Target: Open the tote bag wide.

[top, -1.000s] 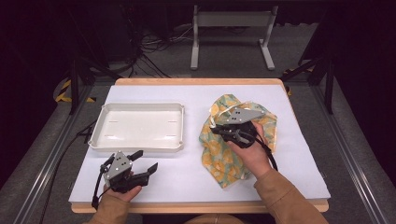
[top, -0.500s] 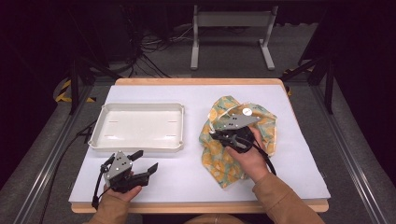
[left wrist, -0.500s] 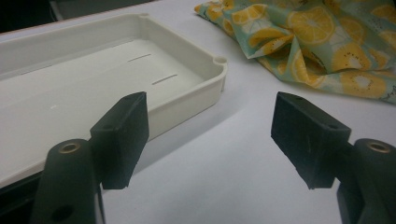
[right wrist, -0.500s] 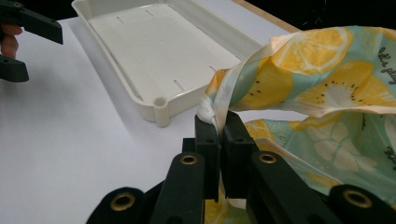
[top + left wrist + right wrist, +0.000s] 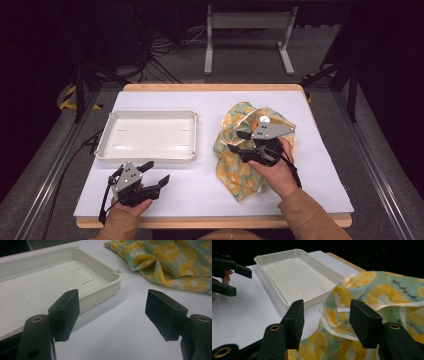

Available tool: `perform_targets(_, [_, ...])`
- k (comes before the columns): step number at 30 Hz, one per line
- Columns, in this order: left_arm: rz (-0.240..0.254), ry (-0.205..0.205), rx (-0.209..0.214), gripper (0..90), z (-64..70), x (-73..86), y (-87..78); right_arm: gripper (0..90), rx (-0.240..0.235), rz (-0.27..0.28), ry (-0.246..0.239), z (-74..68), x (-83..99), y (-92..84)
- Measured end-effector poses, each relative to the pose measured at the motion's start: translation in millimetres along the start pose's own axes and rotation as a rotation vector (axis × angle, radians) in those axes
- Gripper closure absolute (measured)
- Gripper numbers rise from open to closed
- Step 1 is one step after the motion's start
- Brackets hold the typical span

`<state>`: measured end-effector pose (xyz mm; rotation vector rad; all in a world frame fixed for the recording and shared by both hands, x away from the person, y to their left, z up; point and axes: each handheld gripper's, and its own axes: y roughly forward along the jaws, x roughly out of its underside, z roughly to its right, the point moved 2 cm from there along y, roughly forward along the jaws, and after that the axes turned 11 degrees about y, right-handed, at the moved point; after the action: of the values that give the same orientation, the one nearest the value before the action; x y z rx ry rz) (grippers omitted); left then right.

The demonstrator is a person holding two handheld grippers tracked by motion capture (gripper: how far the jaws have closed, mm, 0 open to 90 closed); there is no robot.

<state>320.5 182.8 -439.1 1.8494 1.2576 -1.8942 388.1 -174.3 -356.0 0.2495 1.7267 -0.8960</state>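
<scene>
Now the right gripper [image 5: 239, 141] has been moved leftward over the cloth [image 5: 240, 172], jaws wide, nothing gripped; the left gripper [image 5: 152, 176] is kept wide too.

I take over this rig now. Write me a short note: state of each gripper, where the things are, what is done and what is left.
Left gripper: open, holding nothing, near the table's front edge just before the tray.
Right gripper: open, over the crumpled cloth, a raised fold between its fingers, not yet gripped.
Tray: left half of the table, nothing in it.
Cloth: right half, beside the tray, apart from it.
Done: nothing visible yet.
Left: probably close on the fold and handle the cloth, perhaps toward the tray.
</scene>
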Motion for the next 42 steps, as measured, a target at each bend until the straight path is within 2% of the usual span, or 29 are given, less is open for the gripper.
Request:
perform_targets(1, [-0.001, 0.002, -0.001, 28.4, -0.1, 0.1, 0.1, 43.6, 0.009, 0.028, 0.008, 1.1, -1.3, -7.6])
perform_targets(4, [-0.002, 0.004, -0.001, 28.4, -0.1, -0.1, 0.4, 43.4, 0.013, 0.055, 0.011, 2.6, -3.2, -15.6])
perform_targets(5, [-0.002, 0.003, -0.001, 28.4, 0.1, -0.2, 0.5, 43.1, 0.015, 0.083, 0.016, 4.5, -5.6, -25.0])
perform_targets(7, [-0.003, -0.002, 0.004, 28.3, 0.6, -0.7, 1.1, 43.1, 0.017, 0.093, 0.019, 5.4, -6.5, -28.7])
perform_targets(9, [-0.012, -0.01, 0.018, 27.7, 1.1, -1.4, 2.8, 42.6, 0.022, 0.121, 0.027, 9.5, -9.4, -42.4])
perform_targets(12, [-0.018, 0.002, 0.025, 27.2, 3.8, -4.4, 4.9, 42.7, 0.047, 0.145, 0.04, 16.9, -9.9, -58.7])
perform_targets(15, [-0.015, 0.003, 0.054, 26.3, 7.9, -10.1, 6.5, 43.6, 0.079, 0.166, 0.065, 29.1, -7.1, -77.2])
perform_targets(16, [-0.015, -0.007, 0.074, 25.4, 9.4, -12.5, 7.1, 43.7, 0.098, 0.175, 0.077, 35.9, -4.6, -85.2])
perform_targets(18, [-0.011, -0.023, 0.125, 25.5, 11.5, -19.3, 8.2, 43.7, 0.106, 0.177, 0.082, 38.4, -3.3, -88.3])
perform_targets(19, [-0.017, -0.023, 0.126, 23.3, 12.6, -21.8, 9.0, 43.8, 0.129, 0.183, 0.097, 45.2, 1.0, -96.5])
perform_targets(21, [-0.027, -0.024, 0.148, 21.1, 15.6, -29.1, 11.7, 43.8, 0.138, 0.184, 0.105, 48.3, 3.1, -99.6])
perform_targets(23, [-0.017, -0.013, 0.14, 20.5, 18.1, -33.8, 13.6, 43.7, 0.155, 0.188, 0.121, 54.8, 8.2, -105.3])
perform_targets(26, [-0.03, 0.019, 0.13, 19.2, 21.6, -41.7, 18.0, 43.3, 0.177, 0.178, 0.136, 61.7, 15.6, -110.3])
perform_targets(28, [-0.054, 0.056, 0.174, 24.8, 24.8, -48.2, 23.2, 43.0, 0.194, 0.177, 0.135, 65.5, 21.1, -112.2])
perform_targets(30, [-0.074, 0.06, 0.223, 25.0, 27.2, -54.0, 28.2, 42.9, 0.209, 0.175, 0.141, 69.0, 27.9, -113.8])
perform_targets(31, [-0.068, 0.057, 0.235, 24.2, 28.5, -57.5, 30.1, 42.9, 0.215, 0.173, 0.15, 71.1, 31.5, -113.5])
perform_targets(34, [-0.035, 0.064, 0.216, 23.3, 30.7, -67.6, 35.8, 42.9, 0.223, 0.148, 0.157, 76.1, 38.4, -111.4])
perform_targets(42, [0.007, 0.054, 0.193, 25.0, 29.6, -94.9, 56.9, 42.8, 0.238, 0.147, 0.171, 83.8, 43.6, -114.4])
